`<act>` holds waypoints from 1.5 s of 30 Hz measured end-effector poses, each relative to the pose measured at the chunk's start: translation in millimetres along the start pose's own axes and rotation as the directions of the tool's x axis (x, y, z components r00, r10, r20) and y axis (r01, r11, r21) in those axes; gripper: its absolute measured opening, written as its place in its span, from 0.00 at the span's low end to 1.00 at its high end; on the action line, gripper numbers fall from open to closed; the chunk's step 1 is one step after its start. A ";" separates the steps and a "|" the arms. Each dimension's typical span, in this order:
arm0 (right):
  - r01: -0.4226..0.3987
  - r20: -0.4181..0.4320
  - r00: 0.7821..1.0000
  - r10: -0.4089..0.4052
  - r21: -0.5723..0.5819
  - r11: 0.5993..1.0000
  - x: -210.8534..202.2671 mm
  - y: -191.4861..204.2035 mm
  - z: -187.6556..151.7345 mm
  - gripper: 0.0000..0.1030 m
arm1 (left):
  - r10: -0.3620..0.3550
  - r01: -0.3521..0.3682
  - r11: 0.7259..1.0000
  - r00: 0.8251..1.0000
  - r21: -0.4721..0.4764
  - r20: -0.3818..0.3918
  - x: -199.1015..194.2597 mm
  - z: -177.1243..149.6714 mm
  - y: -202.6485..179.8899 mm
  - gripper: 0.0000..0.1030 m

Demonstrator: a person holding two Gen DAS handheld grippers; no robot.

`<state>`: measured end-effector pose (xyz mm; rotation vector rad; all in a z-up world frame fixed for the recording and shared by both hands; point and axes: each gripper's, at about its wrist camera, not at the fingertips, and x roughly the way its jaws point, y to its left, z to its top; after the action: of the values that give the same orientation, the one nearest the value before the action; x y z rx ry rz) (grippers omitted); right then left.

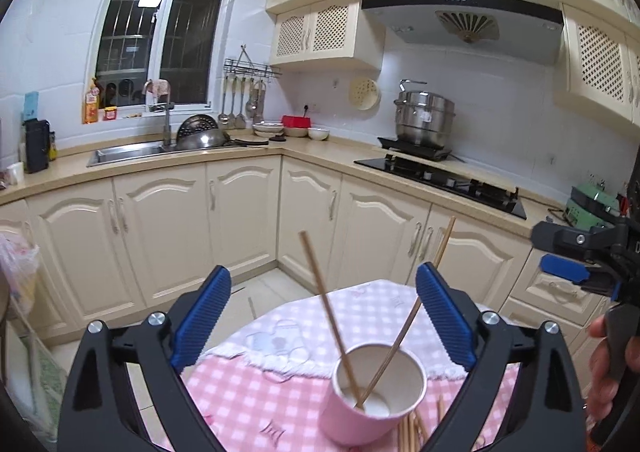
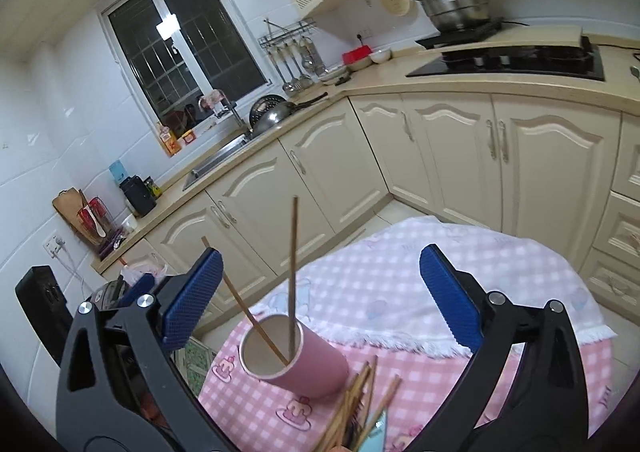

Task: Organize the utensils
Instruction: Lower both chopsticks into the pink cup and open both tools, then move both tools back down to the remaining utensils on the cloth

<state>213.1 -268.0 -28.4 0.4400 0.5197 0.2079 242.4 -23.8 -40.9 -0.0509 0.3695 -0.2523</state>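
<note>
Pink checked tablecloth [image 1: 256,392] fronts cream kitchen cabinets [image 1: 168,228].

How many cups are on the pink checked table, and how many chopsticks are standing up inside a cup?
Pink paper cup: 1
Thin wooden chopsticks standing in the cup: 2
Total: 3
More chopsticks lie in a loose pile beside the cup; too many overlap to count.

Cream kitchen cabinets [image 1: 168,228], dark window [image 1: 160,27].
</note>
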 end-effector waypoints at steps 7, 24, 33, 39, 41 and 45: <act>0.043 -0.039 0.998 -0.043 0.012 0.999 -18.7 -14.0 -11.0 0.94 | 0.023 -0.023 1.000 0.999 0.000 -0.039 -21.5 -3.7 8.9 0.89; 0.155 -0.235 0.960 -0.153 -0.008 0.988 -25.6 -35.2 -73.8 0.94 | 0.012 0.008 0.996 0.972 0.086 -0.236 -24.6 -61.8 -7.8 0.89; 0.183 -0.336 0.923 -0.185 -0.037 0.982 -15.9 -43.0 -106.2 0.94 | -0.001 0.063 0.987 0.918 0.144 -0.396 -3.9 -103.4 -28.5 0.89; 0.199 -0.391 0.896 -0.209 -0.067 0.978 -7.5 -46.1 -123.4 0.94 | 0.013 0.083 0.982 0.870 0.171 -0.493 14.6 -128.7 -35.2 0.89; 0.206 -0.406 0.888 -0.217 -0.071 0.976 -5.7 -49.2 -128.8 0.94 | 0.022 0.089 0.978 0.855 0.187 -0.518 20.0 -135.2 -38.0 0.89; 0.217 -0.432 0.873 -0.225 -0.068 0.974 -2.3 -56.0 -136.7 0.94 | 0.036 0.111 0.969 0.823 0.222 -0.566 30.5 -148.9 -46.5 0.89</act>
<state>144.5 -270.2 -159.2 0.3109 1.0065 0.0876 204.9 -77.0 -185.8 0.2718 0.9342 -0.3512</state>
